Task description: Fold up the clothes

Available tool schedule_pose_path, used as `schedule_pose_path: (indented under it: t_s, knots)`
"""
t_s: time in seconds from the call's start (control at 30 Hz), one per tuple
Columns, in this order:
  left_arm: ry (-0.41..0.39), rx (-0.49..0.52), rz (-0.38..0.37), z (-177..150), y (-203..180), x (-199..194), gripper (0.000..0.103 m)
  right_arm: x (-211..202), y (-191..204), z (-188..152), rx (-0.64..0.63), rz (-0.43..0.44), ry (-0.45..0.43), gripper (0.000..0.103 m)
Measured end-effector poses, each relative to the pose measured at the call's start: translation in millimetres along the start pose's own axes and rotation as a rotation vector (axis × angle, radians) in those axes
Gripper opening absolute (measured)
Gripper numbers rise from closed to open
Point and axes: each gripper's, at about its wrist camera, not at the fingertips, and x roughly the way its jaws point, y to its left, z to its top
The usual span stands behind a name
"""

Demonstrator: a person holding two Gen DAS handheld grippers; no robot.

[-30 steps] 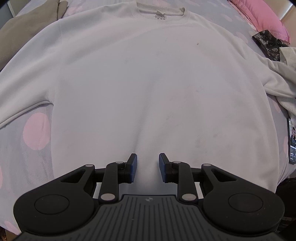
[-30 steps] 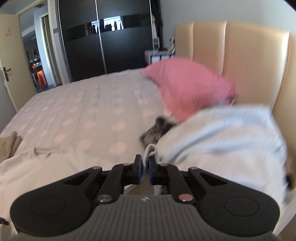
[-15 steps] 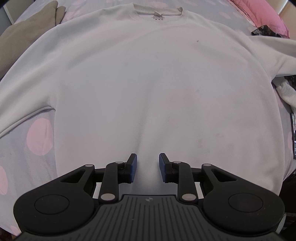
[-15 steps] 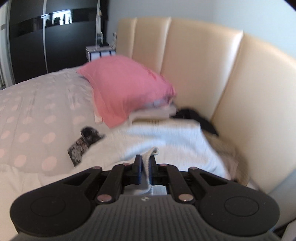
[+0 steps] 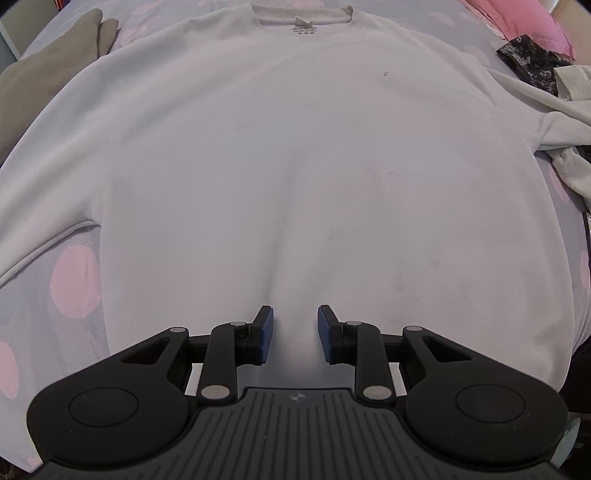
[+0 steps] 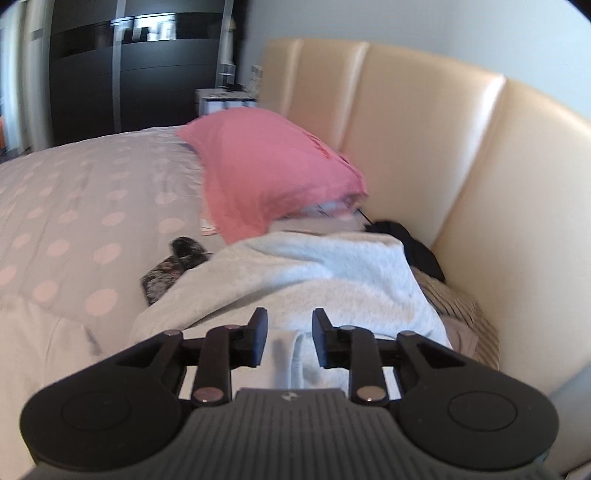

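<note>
Half a second ago the right claw (image 6: 285,336) was pinched on a fold of white cloth; now its jaws stand apart and hold nothing, with a ridge of that cloth lying loose between and below them. The left claw (image 5: 295,334) has not changed: jaws parted, empty, poised over the hem end of the white sweatshirt (image 5: 295,166).

The left wrist view alone shows the sweatshirt whole. It lies flat on the polka-dot bedspread (image 5: 74,280), stretching away ahead of the claw, with the neckline and its label (image 5: 303,27) farthest from it. The left sleeve (image 5: 44,206) runs out to the claw's left; the right sleeve (image 5: 554,122) trails off to its right toward a dark patterned cloth (image 5: 528,61). A beige garment (image 5: 40,77) lies ahead to the far left.

The right wrist view alone shows the head of the bed: a cream padded headboard (image 6: 424,140) ahead and to the right, a pink pillow (image 6: 269,181) ahead, and a heaped pale fleecy garment (image 6: 325,273) just ahead of the claw. Beyond it, against the headboard, is a black item (image 6: 421,251), with striped fabric (image 6: 458,306) to the right. A dark wardrobe (image 6: 129,74) stands far ahead to the left.
</note>
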Motion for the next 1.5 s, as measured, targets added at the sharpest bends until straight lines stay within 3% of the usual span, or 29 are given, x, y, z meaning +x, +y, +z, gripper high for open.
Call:
schedule_pose_path:
  t_s: [0.13, 0.33, 0.57, 0.8, 0.9, 1.07, 1.1, 1.17, 1.23, 1.4, 1.5]
  knots:
    - [-0.008, -0.01, 0.001, -1.2, 2.3, -2.2, 0.024, -21.8, 11.9, -16.3, -0.102, 0.071, -0.04, 0.029]
    - [-0.015, -0.023, 0.002, -3.5, -0.6, -6.0, 0.025, -35.6, 46.3, -65.8, -0.517, 0.108, -0.026, 0.041]
    - [-0.001, -0.009, 0.013, -0.4, -4.0, -2.1, 0.025, -21.9, 58.2, -107.4, -0.851, -0.023, -0.028, 0.043]
    - [0.012, -0.008, 0.033, -2.9, -3.3, 2.6, 0.025, 6.6, 73.1, -133.9, -1.241, -0.22, -0.088, 0.043]
    - [0.014, -0.003, 0.03, -3.2, -4.3, 2.3, 0.025, 12.3, 75.6, -144.6, -1.37, -0.229, -0.07, 0.043]
    - [0.005, 0.014, 0.021, -4.7, -6.5, -1.6, 0.025, 15.3, 77.3, -149.2, -1.438, -0.254, -0.052, 0.04]
    - [0.002, 0.017, 0.021, -5.6, -6.3, -2.7, 0.025, 15.5, 77.9, -148.3, -1.438, -0.26, -0.046, 0.037]
    - [-0.007, 0.021, 0.021, -7.1, -6.2, -5.1, 0.025, 13.6, 78.7, -144.2, -1.42, -0.266, -0.036, 0.015]
    - [-0.018, 0.019, 0.02, -8.7, -5.0, -8.7, 0.025, 8.9, 80.1, -139.2, -1.394, -0.263, -0.028, 0.011]
    - [-0.037, 0.013, 0.016, -11.5, -5.3, -17.4, 0.025, -26.0, 88.6, -120.2, -1.285, -0.186, -0.046, 0.006]
    - [-0.041, 0.019, 0.014, -11.7, -8.0, -19.3, 0.025, -35.2, 83.1, -93.0, -1.114, -0.151, -0.035, 0.006]
